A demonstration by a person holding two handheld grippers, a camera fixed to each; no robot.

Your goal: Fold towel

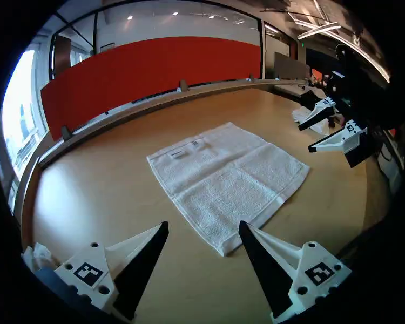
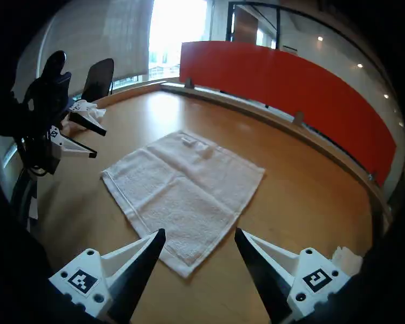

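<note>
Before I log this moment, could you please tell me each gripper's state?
Left gripper: open, holding nothing.
Right gripper: open, holding nothing.

- There's the towel (image 1: 227, 175): white terry, roughly square, spread out flat on the wooden table (image 1: 121, 178).
- It lies skewed, and in both gripper views a corner points at the viewer.
- Two small labels (image 1: 179, 154) sit face up near its far edge.
- Faint crease lines cross the pile, and the edges lie flat.
</note>
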